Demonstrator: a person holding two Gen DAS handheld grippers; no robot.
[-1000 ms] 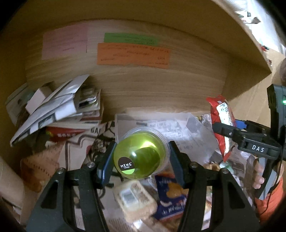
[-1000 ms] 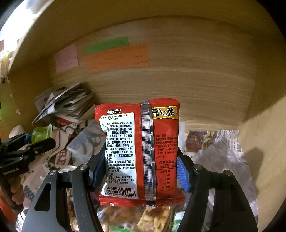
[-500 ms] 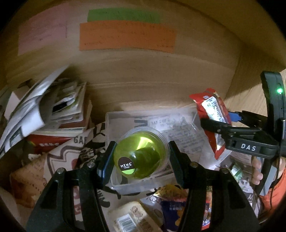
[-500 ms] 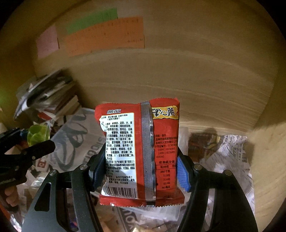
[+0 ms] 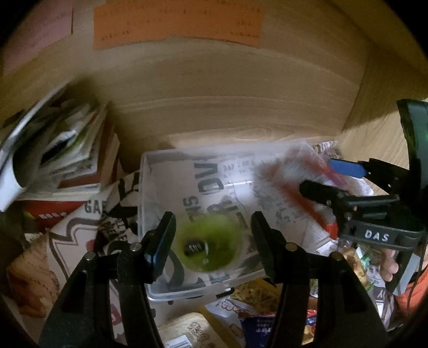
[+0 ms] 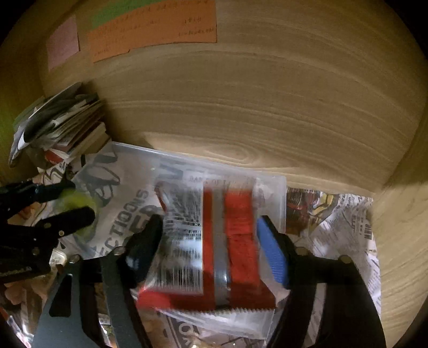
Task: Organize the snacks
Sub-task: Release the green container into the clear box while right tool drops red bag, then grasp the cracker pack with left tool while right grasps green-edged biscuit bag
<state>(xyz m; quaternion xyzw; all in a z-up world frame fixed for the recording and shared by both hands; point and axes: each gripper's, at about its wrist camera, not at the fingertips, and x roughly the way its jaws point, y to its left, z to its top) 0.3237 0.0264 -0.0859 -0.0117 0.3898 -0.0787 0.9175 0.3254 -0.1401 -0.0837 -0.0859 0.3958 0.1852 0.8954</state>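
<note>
A clear plastic bin (image 5: 149, 289) sits on newspaper inside a wooden shelf; it also shows in the right wrist view (image 6: 281, 192). My left gripper (image 5: 212, 230) is open over the bin's near end, and a green jelly cup (image 5: 206, 243) lies blurred between and below the fingers, free of the pads. My right gripper (image 6: 208, 238) is open too, and a red snack packet (image 6: 211, 246) is blurred between its fingers, dropping into the bin. The packet shows as a red smear in the left wrist view (image 5: 294, 184), beside the right gripper (image 5: 329, 176).
A stack of papers and booklets (image 5: 67, 150) stands at the back left. Coloured paper notes (image 5: 176, 24) hang on the wooden back wall. Loose snack packs (image 5: 256, 316) lie in front of the bin on newspaper (image 6: 339, 227).
Both grippers moved forward over the bin and opened. The jelly cup left the left gripper and the red packet left the right one; both are blurred, falling into the bin.
</note>
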